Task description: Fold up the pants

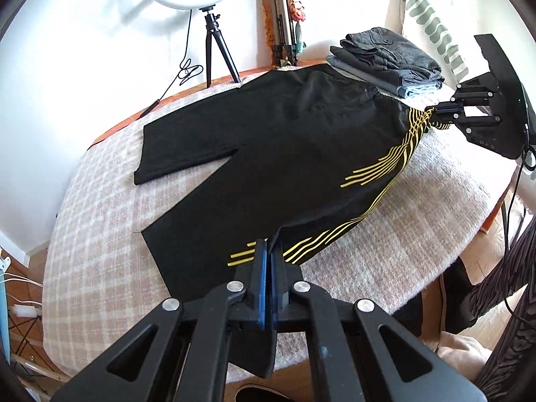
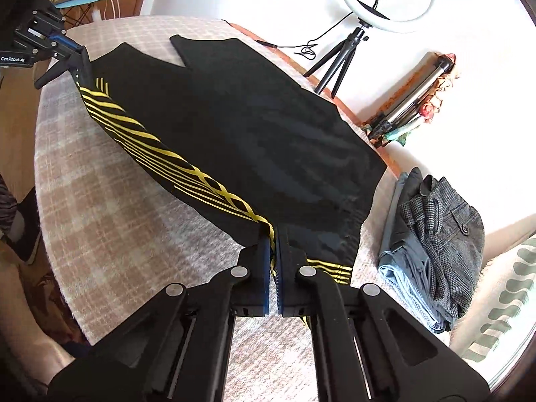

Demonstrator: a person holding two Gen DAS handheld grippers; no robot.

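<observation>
I am pinching the black yellow-striped pants [image 1: 284, 140], spread on the checked blanket [image 1: 100, 234]: left gripper [image 1: 269, 251] on the hem, right gripper [image 2: 274, 244] on the waistband. Unequal lifting risks dragging them into the folded stack [image 2: 435, 241] at three o'clock.

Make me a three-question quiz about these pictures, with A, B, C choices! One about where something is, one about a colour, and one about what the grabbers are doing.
1. Where is the stack of folded clothes?
A. On the table beside the waistband of the black pants
B. On the floor
C. On top of the pant legs

2. What colour are the stripes on the pants?
A. Red
B. Yellow
C. White

3. What are the left gripper and right gripper doing?
A. Both open, holding nothing
B. Only one holds the pants
C. Both clamped on the pants' striped edge

Answers: 1 A, the stack sits next to the waistband. 2 B, the lines are yellow on black. 3 C, fabric is pinched between both pairs of fingers.
</observation>
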